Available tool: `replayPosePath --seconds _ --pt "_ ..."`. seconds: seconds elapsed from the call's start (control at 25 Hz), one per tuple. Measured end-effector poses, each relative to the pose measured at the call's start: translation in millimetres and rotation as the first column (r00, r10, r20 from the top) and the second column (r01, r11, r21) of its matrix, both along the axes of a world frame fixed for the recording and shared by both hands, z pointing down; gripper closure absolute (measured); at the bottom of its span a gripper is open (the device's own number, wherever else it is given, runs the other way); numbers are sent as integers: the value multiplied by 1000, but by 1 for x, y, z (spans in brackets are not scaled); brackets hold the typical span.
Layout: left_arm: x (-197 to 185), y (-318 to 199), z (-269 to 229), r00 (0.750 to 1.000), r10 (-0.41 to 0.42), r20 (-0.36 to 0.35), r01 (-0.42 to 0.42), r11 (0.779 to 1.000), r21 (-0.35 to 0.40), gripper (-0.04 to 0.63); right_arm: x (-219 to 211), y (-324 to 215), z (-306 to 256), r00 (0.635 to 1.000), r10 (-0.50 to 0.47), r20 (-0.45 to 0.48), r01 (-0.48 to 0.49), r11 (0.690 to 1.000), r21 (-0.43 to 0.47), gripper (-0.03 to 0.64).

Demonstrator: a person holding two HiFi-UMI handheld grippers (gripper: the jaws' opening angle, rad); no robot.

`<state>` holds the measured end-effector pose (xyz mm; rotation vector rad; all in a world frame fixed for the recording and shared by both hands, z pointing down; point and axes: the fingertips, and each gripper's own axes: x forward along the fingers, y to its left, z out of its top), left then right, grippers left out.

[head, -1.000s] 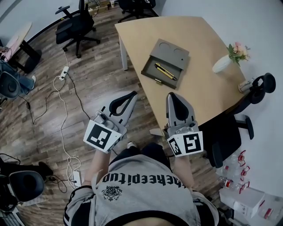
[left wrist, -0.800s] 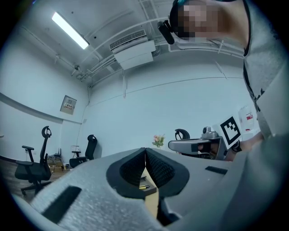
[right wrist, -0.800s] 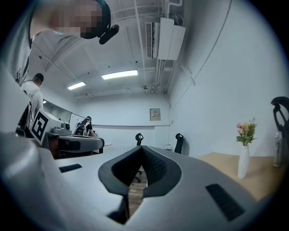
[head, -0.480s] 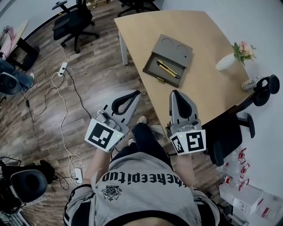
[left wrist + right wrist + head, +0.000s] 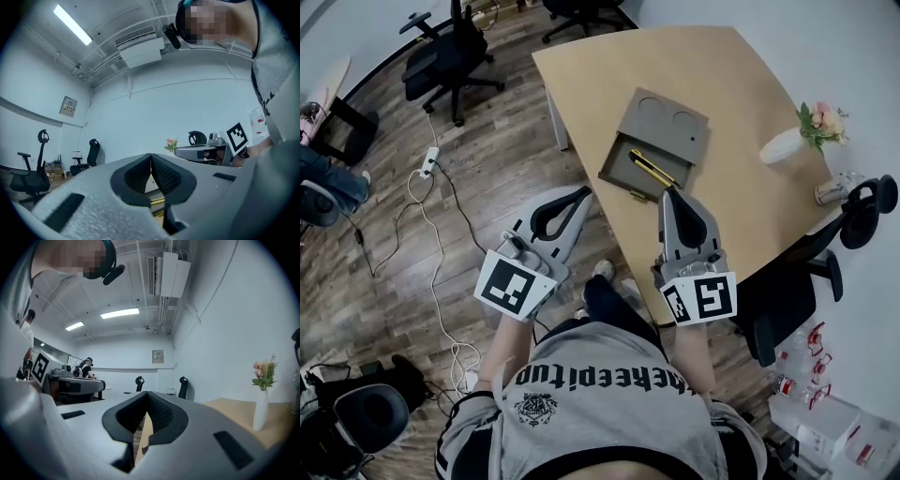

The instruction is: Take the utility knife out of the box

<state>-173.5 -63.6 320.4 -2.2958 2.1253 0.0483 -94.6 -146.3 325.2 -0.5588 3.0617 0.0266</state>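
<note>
Utility knife [image 5: 653, 169] lies in the tray of the open grey box [image 5: 667, 120] on the tabletop [image 5: 731, 66], near the front edge.
Right gripper [image 5: 671, 194]: jaws pressed together, nothing between them, tips just beside the box's near corner.
Left gripper [image 5: 582, 193]: jaws together, nothing between them, held over the floor [image 5: 487, 178] beside the tabletop.

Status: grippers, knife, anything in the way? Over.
Left gripper shut, empty, beside the table edge. Right gripper shut, empty, tip near the box. Utility knife lying in the open box. Nothing blocking it.
</note>
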Motion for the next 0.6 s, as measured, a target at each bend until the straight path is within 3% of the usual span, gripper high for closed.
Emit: replayPosePath --seconds 0.24,0.6 --pt "-17 -32 -4 999 19 30 -20 1000 11 578 -14 -32 0 1000 18 2 -18 1000 -6 611" --pt "-17 -78 3 997 72 21 -71 996 -46 578 -18 -69 12 998 44 -35 -45 999 -19 611"
